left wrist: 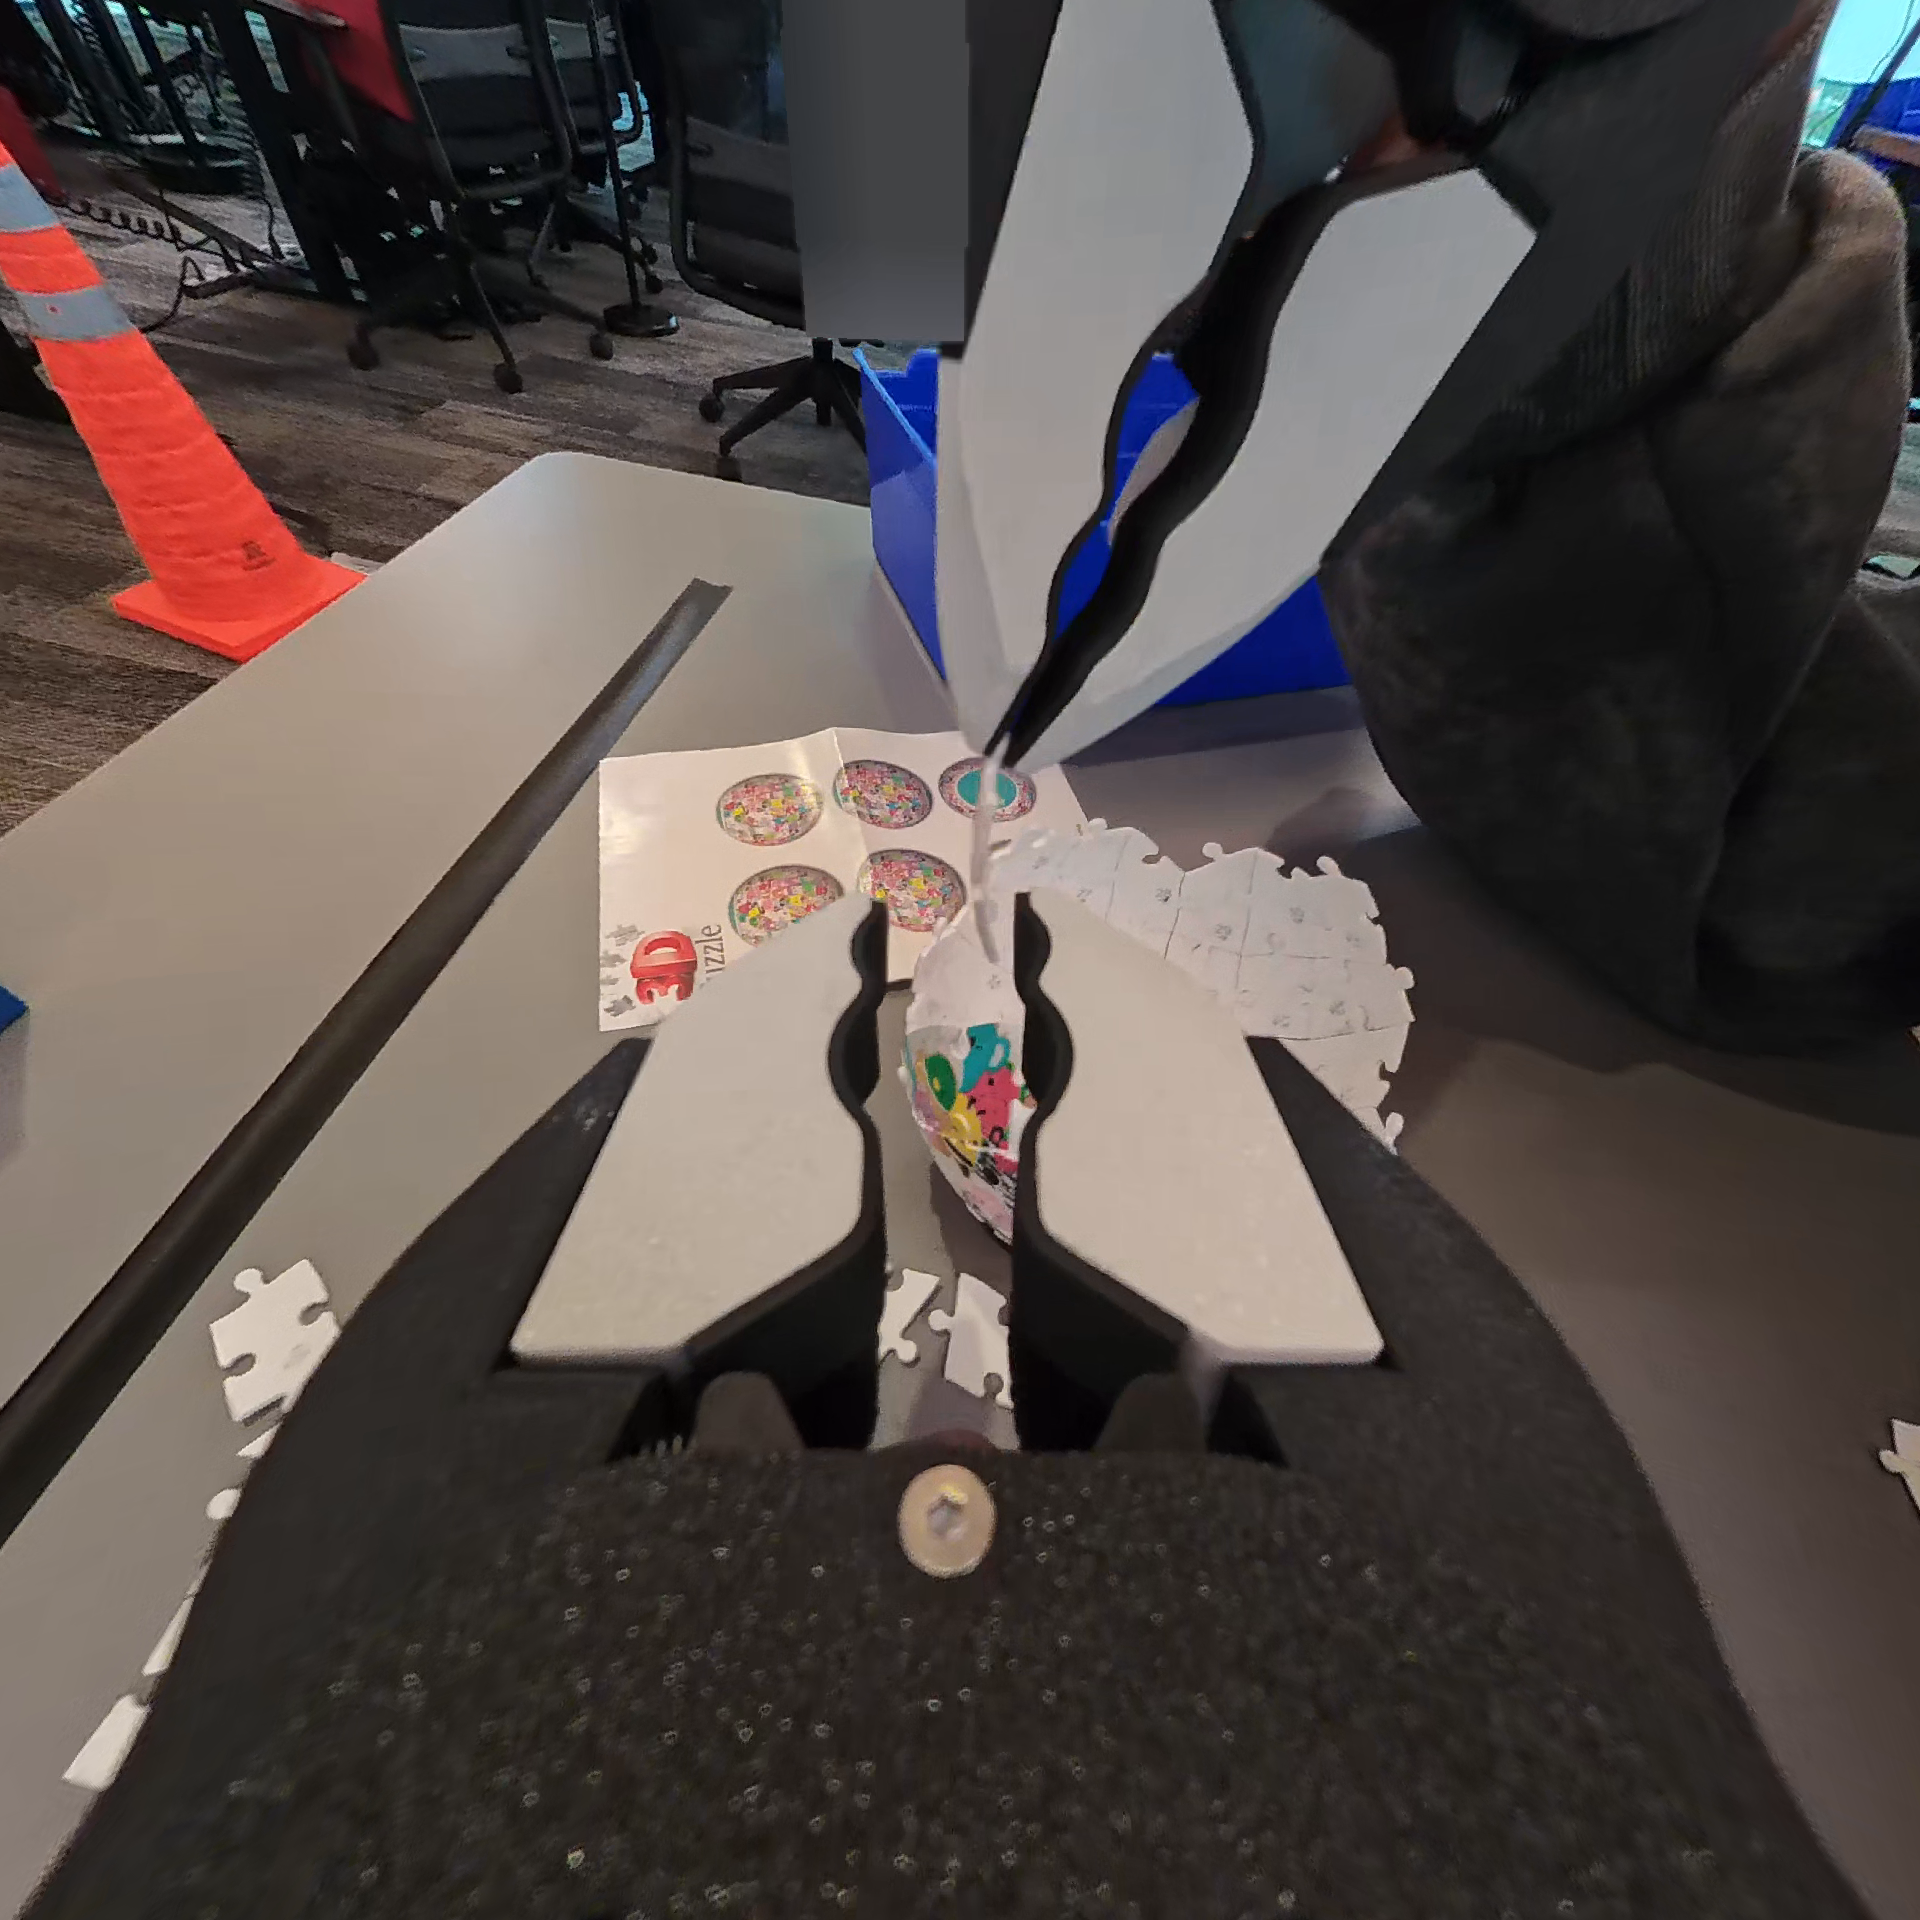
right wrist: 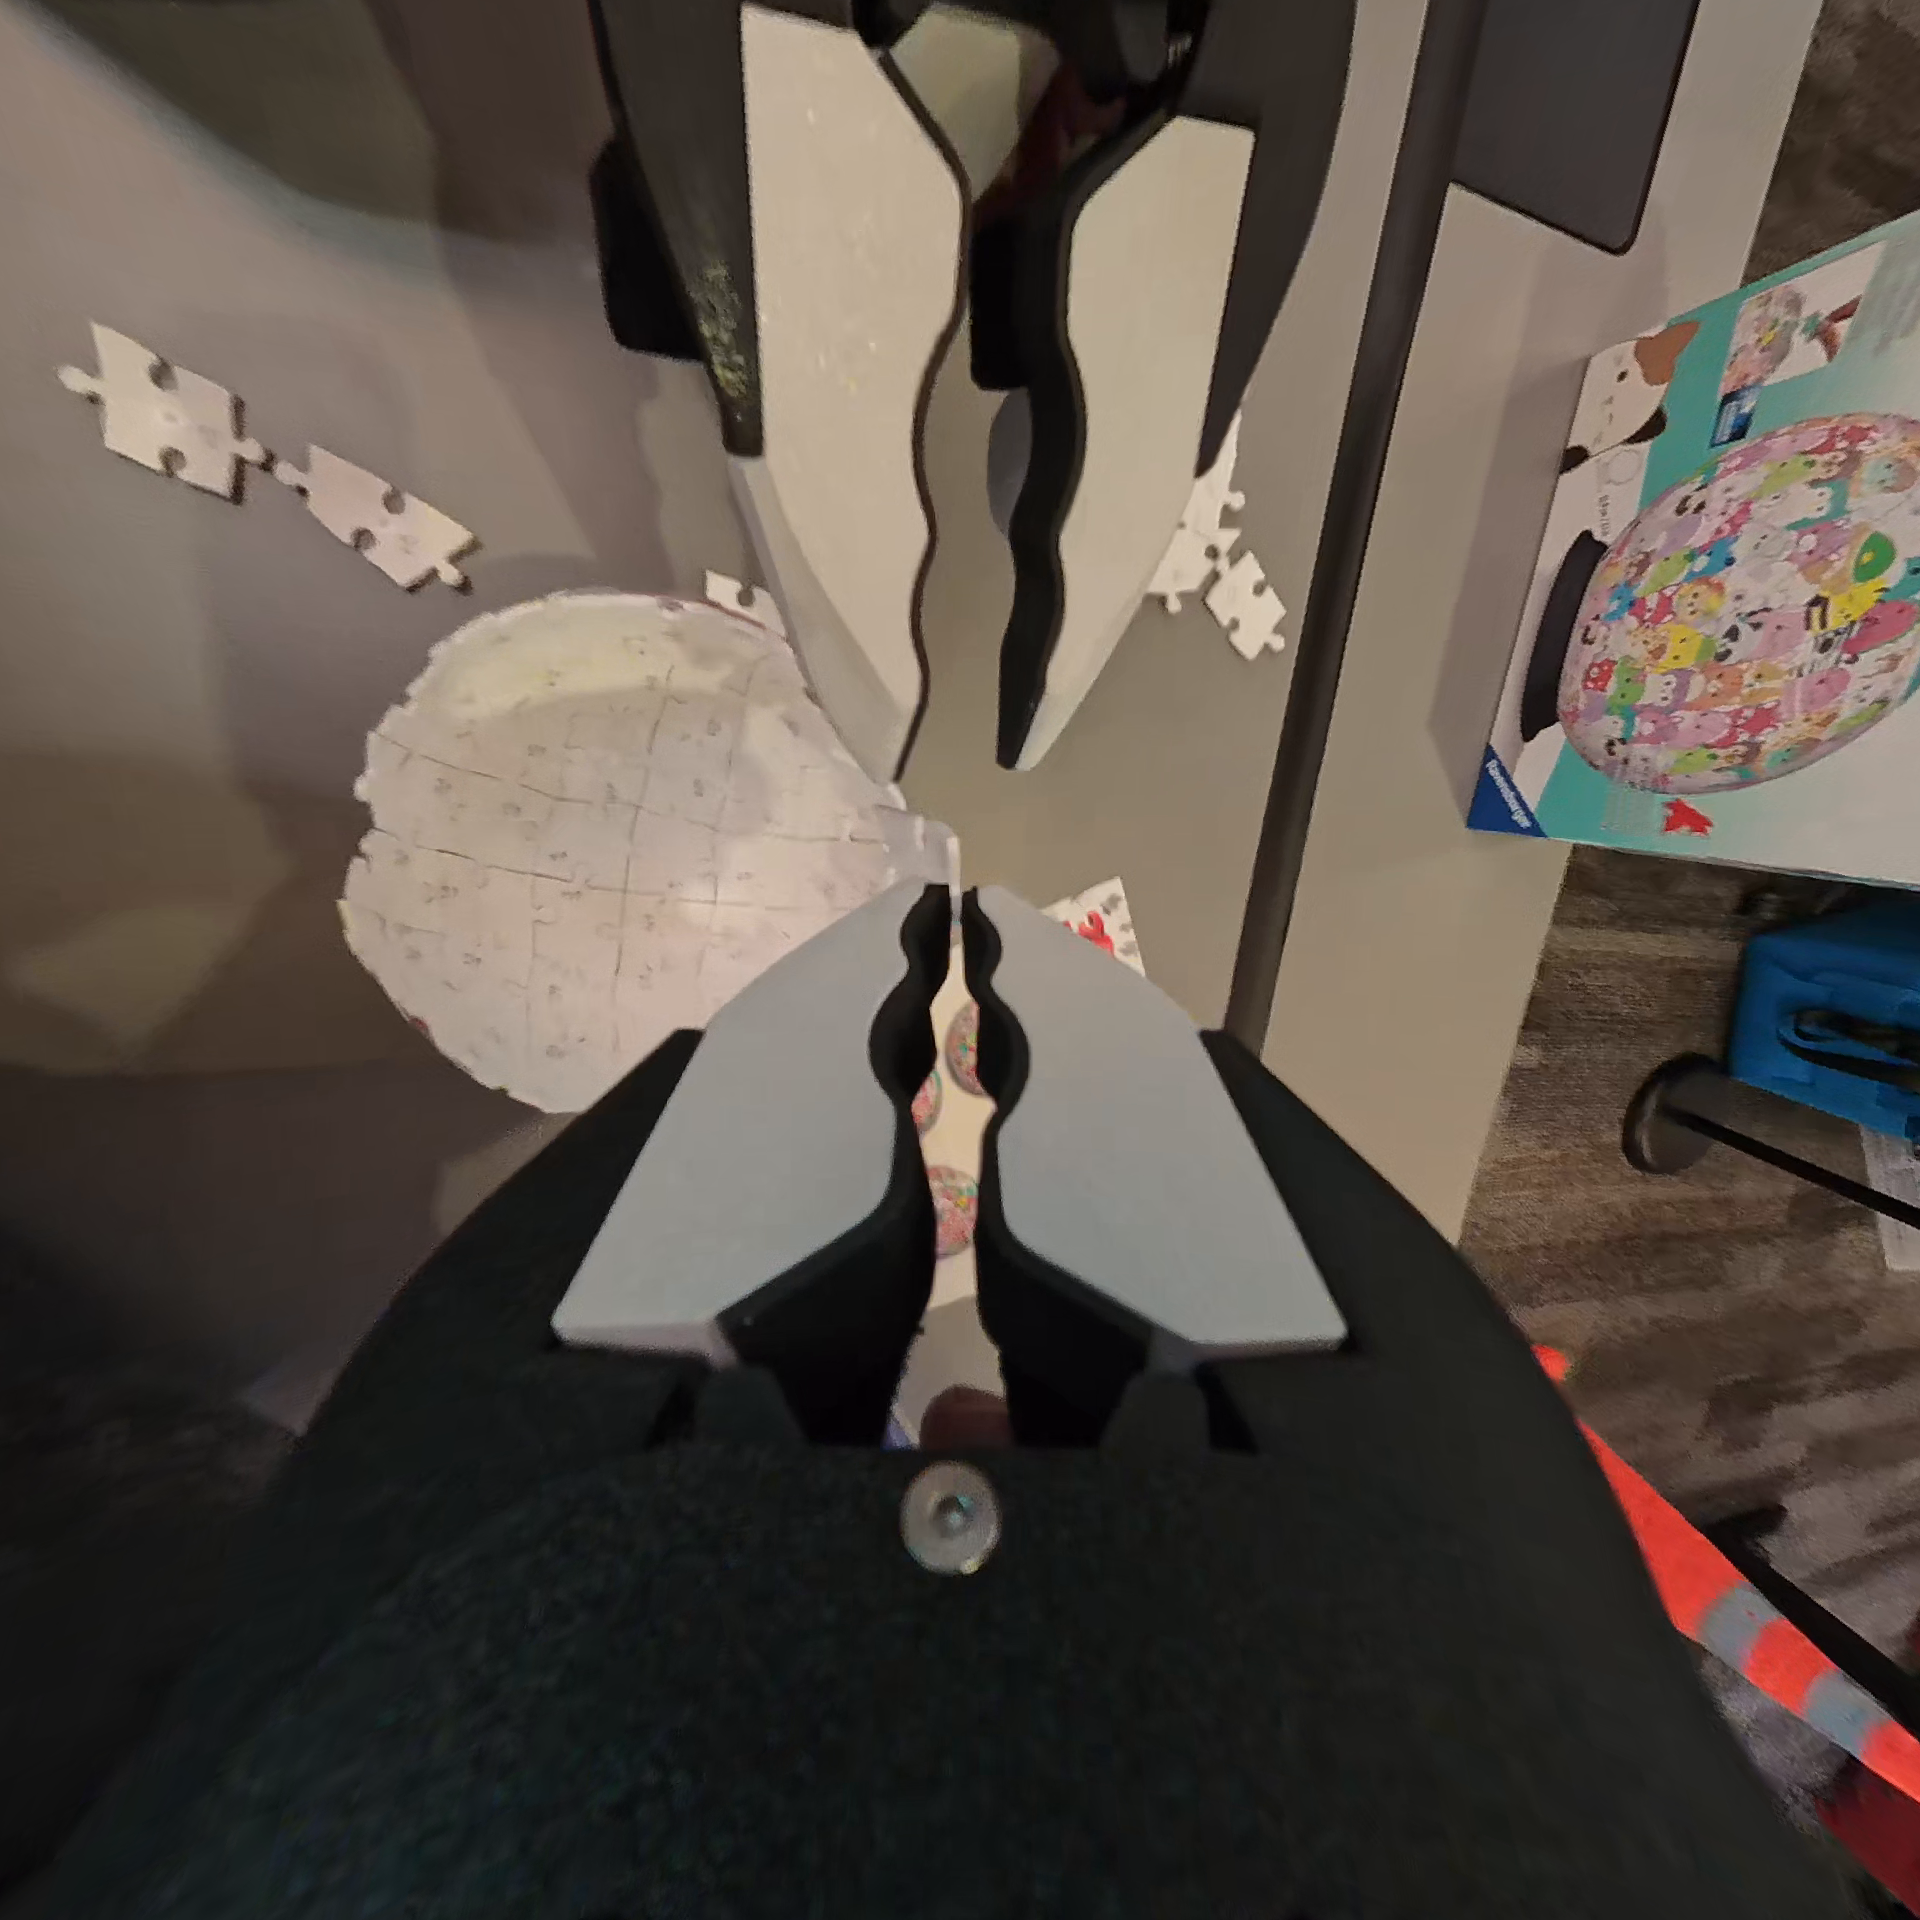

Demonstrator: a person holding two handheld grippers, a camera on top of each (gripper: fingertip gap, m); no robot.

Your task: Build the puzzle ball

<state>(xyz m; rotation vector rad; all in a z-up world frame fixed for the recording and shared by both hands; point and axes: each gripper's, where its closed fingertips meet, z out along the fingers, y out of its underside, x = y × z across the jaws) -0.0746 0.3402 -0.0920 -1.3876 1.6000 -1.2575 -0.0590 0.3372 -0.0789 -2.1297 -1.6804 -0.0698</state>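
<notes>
White puzzle piece [left wrist: 982, 873] pinched in right gripper [left wrist: 1006, 750] tips | left gripper [left wrist: 951, 914] fingers parted, straddling ball shell [left wrist: 1247, 935] rim

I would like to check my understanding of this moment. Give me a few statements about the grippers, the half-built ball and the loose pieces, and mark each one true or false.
1. The right gripper pinches a single puzzle piece at its fingertips. True.
2. The left gripper is shut on the half-built ball. False: its jaws stand apart, with the ball's edge in the gap between them.
3. The ball shows its white inner side toward the right wrist camera. True.
4. All loose pieces lie in the blue bin. False: several lie white side up on the table.
5. A printed instruction sheet lies flat behind the ball. True.
</notes>
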